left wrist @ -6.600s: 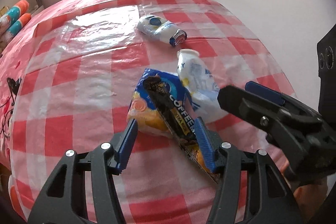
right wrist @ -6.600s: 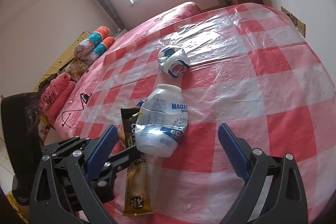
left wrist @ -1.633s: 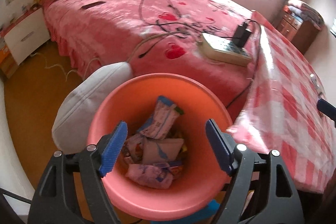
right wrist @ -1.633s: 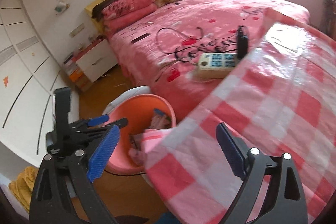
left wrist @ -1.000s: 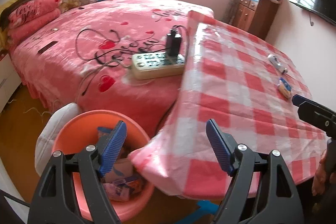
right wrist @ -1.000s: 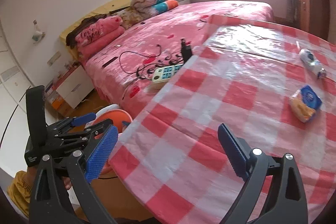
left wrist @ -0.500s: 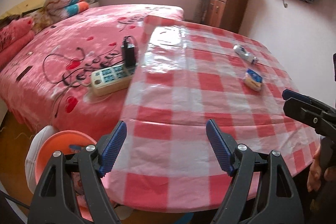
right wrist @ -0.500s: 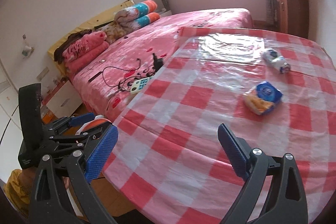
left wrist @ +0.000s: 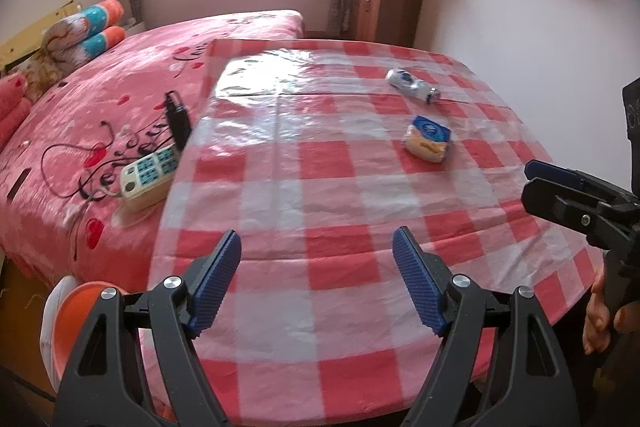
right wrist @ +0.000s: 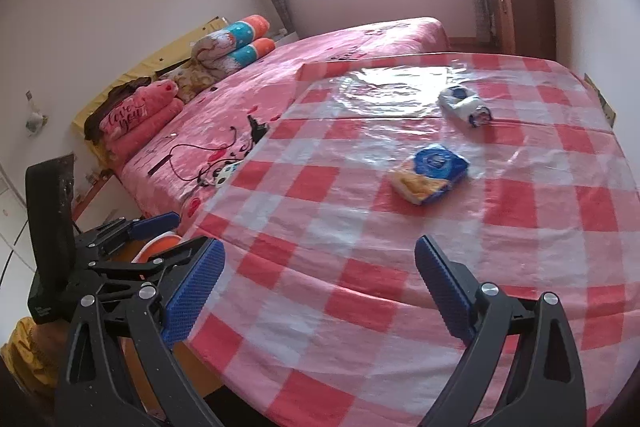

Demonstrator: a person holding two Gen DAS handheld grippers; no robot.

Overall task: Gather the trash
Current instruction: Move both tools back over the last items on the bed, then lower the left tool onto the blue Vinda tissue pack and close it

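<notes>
On the red-and-white checked table [left wrist: 320, 187] [right wrist: 400, 247] lie two pieces of trash: a blue-and-yellow snack packet [left wrist: 427, 138] [right wrist: 430, 172] and, farther back, a crushed white-and-blue bottle [left wrist: 412, 85] [right wrist: 465, 104]. My left gripper [left wrist: 318, 281] stands open over the table's near edge, nothing between its blue pads. My right gripper [right wrist: 318, 291] is open too and empty, with the packet well ahead of it. The orange trash bin [left wrist: 76, 323] [right wrist: 158, 245] sits on the floor at the table's left corner, mostly hidden.
A pink bed [left wrist: 100, 115] [right wrist: 240, 107] adjoins the table's left side, carrying a power strip [left wrist: 148, 179] with cables. A wooden cabinet [left wrist: 386, 3] stands at the far wall. A hand [left wrist: 600, 319] holds the right gripper's handle.
Both grippers have swung from the bin and bed side toward the table. The bin has slid to the lower left edge, and the packet and bottle now appear closer and more central.
</notes>
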